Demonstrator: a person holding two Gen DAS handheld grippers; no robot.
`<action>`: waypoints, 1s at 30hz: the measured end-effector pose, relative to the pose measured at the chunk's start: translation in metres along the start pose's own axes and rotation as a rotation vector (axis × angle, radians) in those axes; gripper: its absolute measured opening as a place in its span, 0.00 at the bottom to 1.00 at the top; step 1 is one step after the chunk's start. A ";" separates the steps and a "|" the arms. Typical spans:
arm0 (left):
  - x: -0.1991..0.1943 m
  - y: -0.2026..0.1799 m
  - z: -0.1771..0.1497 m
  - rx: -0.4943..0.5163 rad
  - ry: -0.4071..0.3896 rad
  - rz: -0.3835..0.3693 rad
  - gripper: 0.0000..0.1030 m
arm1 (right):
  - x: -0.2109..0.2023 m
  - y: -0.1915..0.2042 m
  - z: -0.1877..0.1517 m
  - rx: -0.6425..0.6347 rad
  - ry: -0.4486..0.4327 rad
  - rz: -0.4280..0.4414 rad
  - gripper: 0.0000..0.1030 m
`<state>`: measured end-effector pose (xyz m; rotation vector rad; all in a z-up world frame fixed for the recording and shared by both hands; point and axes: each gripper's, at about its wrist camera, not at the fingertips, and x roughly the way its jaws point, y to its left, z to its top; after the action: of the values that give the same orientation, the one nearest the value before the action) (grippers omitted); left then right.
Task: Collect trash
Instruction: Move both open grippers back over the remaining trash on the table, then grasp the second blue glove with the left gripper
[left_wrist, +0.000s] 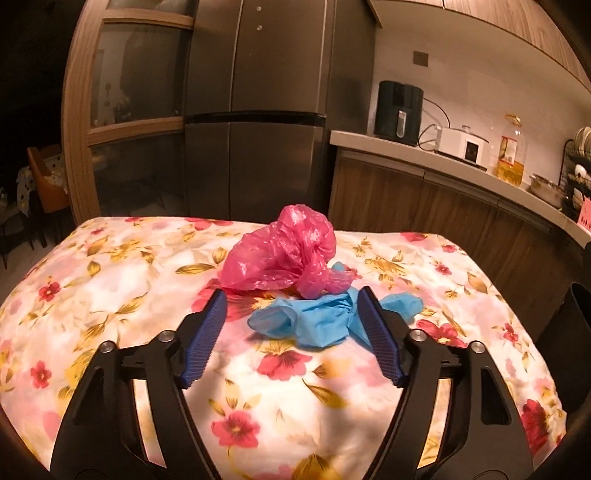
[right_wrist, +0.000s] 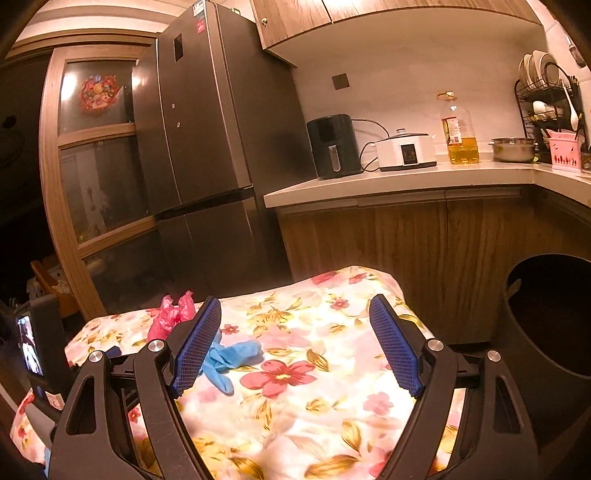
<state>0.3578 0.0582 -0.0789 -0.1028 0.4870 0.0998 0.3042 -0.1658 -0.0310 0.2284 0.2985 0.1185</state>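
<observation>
A crumpled pink plastic bag (left_wrist: 284, 254) lies on the floral tablecloth (left_wrist: 110, 280), with a blue disposable glove (left_wrist: 314, 321) right in front of it. My left gripper (left_wrist: 291, 299) is open, low over the cloth, its blue pads either side of the glove. My right gripper (right_wrist: 295, 306) is open and empty above the table's right part. In the right wrist view the glove (right_wrist: 231, 354) lies beside the left pad and the pink bag (right_wrist: 171, 314) is further left, partly hidden. A dark round bin (right_wrist: 546, 317) stands right of the table.
A steel fridge (right_wrist: 207, 129) stands behind the table. The counter (right_wrist: 406, 181) carries an air fryer (right_wrist: 332, 146), a white cooker (right_wrist: 404, 149), an oil bottle (right_wrist: 460, 129), a metal bowl (right_wrist: 513, 149) and a dish rack (right_wrist: 550, 96). The bin's edge (left_wrist: 572, 332) shows at the table's right.
</observation>
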 end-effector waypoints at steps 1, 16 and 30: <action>0.005 0.000 0.000 0.001 0.018 -0.008 0.60 | 0.004 0.002 0.000 0.000 0.003 0.001 0.78; 0.042 0.007 -0.013 -0.027 0.172 -0.132 0.00 | 0.036 0.026 -0.004 -0.027 0.033 0.026 0.78; -0.028 0.043 0.005 -0.088 -0.013 -0.169 0.00 | 0.052 0.050 -0.009 -0.068 0.058 0.043 0.78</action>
<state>0.3304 0.0994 -0.0651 -0.2288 0.4595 -0.0435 0.3467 -0.1078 -0.0420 0.1645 0.3468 0.1779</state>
